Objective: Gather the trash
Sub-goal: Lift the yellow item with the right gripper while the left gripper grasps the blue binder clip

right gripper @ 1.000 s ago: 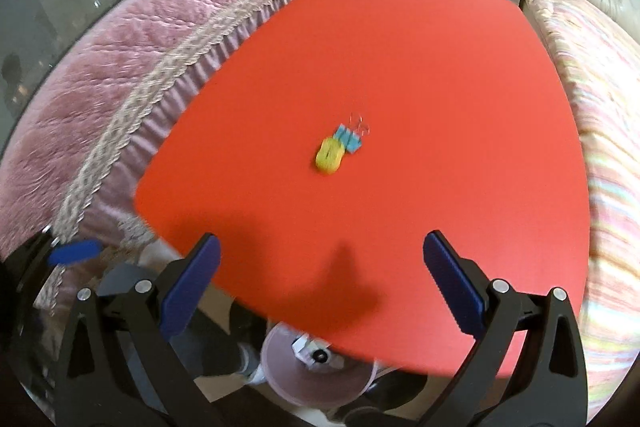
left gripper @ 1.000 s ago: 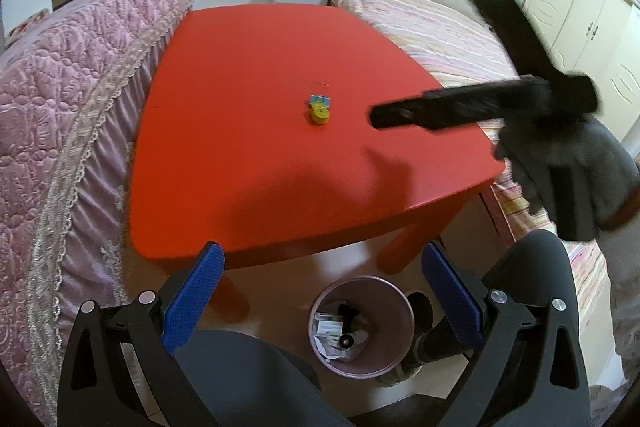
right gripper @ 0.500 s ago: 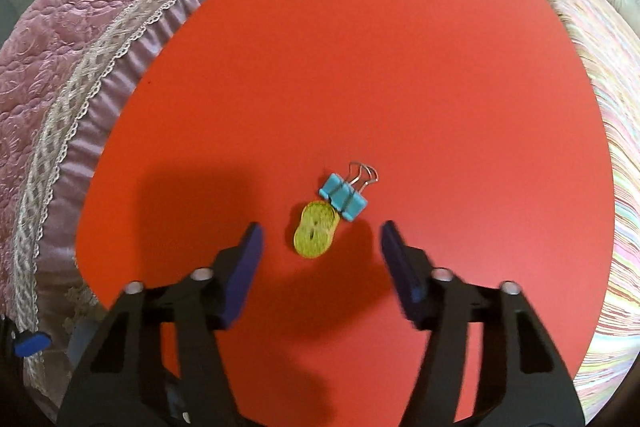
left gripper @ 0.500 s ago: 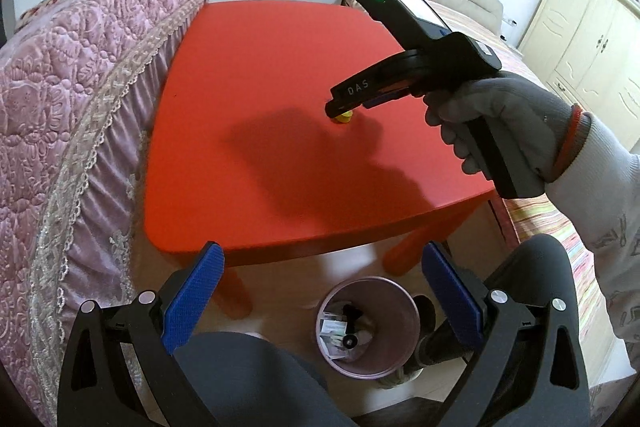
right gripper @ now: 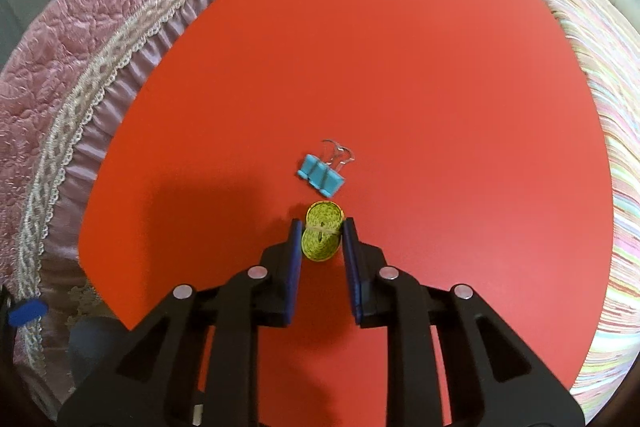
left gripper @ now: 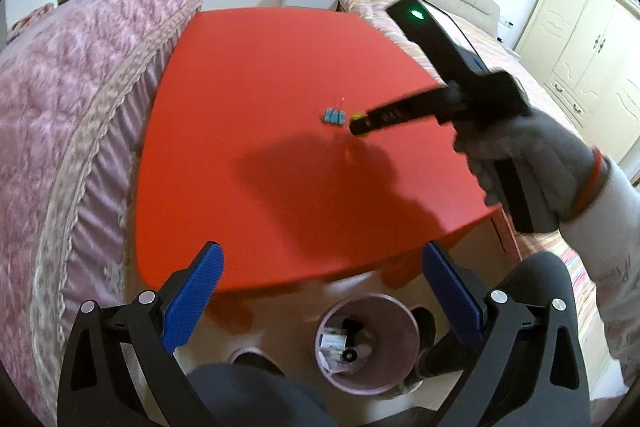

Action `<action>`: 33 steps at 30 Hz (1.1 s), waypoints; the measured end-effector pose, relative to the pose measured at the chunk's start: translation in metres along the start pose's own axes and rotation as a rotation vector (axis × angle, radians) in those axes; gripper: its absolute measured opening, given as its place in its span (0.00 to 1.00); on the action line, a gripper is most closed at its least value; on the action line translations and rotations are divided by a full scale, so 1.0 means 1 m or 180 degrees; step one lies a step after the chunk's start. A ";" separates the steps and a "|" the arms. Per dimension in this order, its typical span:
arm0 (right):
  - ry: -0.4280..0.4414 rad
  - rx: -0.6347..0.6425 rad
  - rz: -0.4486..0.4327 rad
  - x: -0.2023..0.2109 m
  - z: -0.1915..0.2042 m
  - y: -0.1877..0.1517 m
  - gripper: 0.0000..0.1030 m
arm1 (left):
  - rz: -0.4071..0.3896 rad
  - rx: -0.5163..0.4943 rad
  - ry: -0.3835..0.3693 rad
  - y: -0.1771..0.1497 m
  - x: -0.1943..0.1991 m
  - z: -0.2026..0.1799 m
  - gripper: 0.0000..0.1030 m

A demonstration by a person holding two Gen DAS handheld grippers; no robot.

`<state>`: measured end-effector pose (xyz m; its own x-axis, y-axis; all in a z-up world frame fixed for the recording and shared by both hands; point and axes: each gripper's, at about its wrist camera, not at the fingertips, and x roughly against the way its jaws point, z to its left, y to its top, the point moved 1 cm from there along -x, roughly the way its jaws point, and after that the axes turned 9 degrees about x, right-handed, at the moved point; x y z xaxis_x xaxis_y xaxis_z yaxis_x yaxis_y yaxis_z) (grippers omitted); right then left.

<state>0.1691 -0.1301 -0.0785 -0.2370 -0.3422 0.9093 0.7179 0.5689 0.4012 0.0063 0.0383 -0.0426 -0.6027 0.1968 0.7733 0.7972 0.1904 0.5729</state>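
Pink quilted bed [right gripper: 80,39] along red counter [right gripper: 400,47]. Pink trash bin [left gripper: 366,343] on floor below near counter edge. Left gripper [left gripper: 324,295] jaws wide apart, empty, above bin. Right gripper [right gripper: 322,239] closing around yellow coiled tape roll [right gripper: 322,237] on counter. Blue binder clip [right gripper: 320,175] just beyond roll.

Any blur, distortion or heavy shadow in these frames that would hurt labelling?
Left wrist view: strong fisheye bending, dark corners, right gripper motion-blurred, its broad shadow on the red table. Right wrist view: yellow tape roll and blue binder clip sharp; shadow left of them.
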 end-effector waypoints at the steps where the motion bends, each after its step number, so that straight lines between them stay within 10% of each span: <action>1: 0.0005 -0.0012 -0.0016 0.003 -0.003 -0.002 0.19 | 0.0001 -0.0003 -0.0008 0.004 -0.002 -0.001 0.92; 19: -0.0029 -0.0178 -0.0080 0.048 -0.049 -0.039 0.19 | 0.0485 -0.0401 0.0102 0.129 -0.106 -0.039 0.92; 29: -0.0055 -0.0262 -0.0090 0.057 -0.064 -0.052 0.19 | 0.0968 -0.0340 0.0296 0.140 -0.176 -0.042 0.92; 33: -0.0058 -0.0286 -0.0103 0.059 -0.069 -0.054 0.19 | 0.1065 -0.0351 0.0288 0.138 -0.189 -0.042 0.76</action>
<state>0.1614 -0.2326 -0.0541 -0.2724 -0.3452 0.8981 0.7653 0.4881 0.4197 0.2317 -0.0134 -0.0980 -0.3062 0.1438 0.9411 0.9517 0.0240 0.3060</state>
